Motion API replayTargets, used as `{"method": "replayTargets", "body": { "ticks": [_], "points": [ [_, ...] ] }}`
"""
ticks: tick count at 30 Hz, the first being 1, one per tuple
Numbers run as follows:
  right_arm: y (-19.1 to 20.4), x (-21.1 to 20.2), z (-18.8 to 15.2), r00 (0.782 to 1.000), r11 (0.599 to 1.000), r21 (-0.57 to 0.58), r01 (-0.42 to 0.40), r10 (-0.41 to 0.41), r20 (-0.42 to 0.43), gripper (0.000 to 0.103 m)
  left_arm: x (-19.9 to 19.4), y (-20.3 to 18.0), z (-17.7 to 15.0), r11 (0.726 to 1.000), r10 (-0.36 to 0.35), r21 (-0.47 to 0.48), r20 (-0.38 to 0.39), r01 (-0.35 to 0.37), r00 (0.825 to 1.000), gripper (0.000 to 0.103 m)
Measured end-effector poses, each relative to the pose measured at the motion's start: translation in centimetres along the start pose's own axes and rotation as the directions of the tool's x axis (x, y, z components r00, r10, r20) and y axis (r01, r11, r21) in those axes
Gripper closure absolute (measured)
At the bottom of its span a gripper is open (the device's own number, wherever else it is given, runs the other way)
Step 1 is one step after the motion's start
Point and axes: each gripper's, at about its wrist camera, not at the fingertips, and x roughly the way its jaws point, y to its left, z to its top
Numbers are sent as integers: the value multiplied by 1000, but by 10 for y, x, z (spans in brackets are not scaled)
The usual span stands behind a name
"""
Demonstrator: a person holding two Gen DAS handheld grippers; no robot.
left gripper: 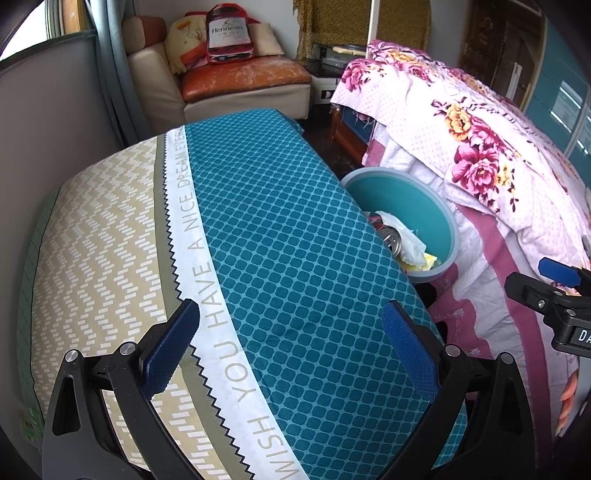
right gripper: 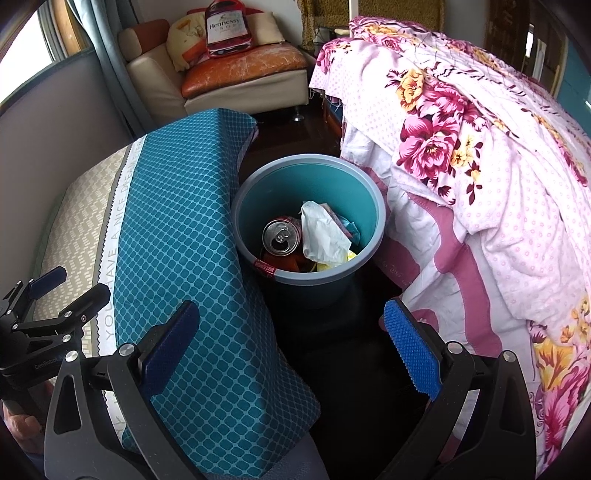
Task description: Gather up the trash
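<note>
Left wrist view first: the left gripper (left gripper: 291, 332) hangs over a long cushion (left gripper: 258, 258) covered in teal lattice fabric with a beige chevron panel and a white lettered band. Its blue pads are spread wide, nothing between them. To the right, wedged between cushion and bed, the teal trash bin (left gripper: 448, 229) peeks out, partly hidden by the cushion edge; a drink can (left gripper: 391, 236) and crumpled white paper (left gripper: 410, 240) show inside. The right gripper (left gripper: 557, 291) pokes in at the right edge, against the floral quilt (left gripper: 480, 129).

Over to the right wrist view: the right gripper (right gripper: 291, 332) is released too, jaws wide, empty, hovering above dark floor just short of the bin (right gripper: 365, 206). Clear look inside here: the can (right gripper: 282, 236) standing top-up, white paper (right gripper: 321, 232) beside it, yellow and orange scraps underneath. The cushion (right gripper: 184, 240) touches the bin's left side, the quilt (right gripper: 480, 166) drapes at its right. The left gripper (right gripper: 55, 291) sits at the left edge, also open. Far back, an armchair (right gripper: 221, 74) with a Hennessy-bottle pillow (right gripper: 226, 31).
</note>
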Motion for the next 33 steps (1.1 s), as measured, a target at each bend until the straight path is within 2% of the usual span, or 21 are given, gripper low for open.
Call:
{"method": "replayTargets", "body": {
  "ticks": [33],
  "points": [
    [3,-17,6,999,999,-29,28,-27,36,7,-14,-1,-1,1000,1,-14,16,-1,1000,4]
  ]
}}
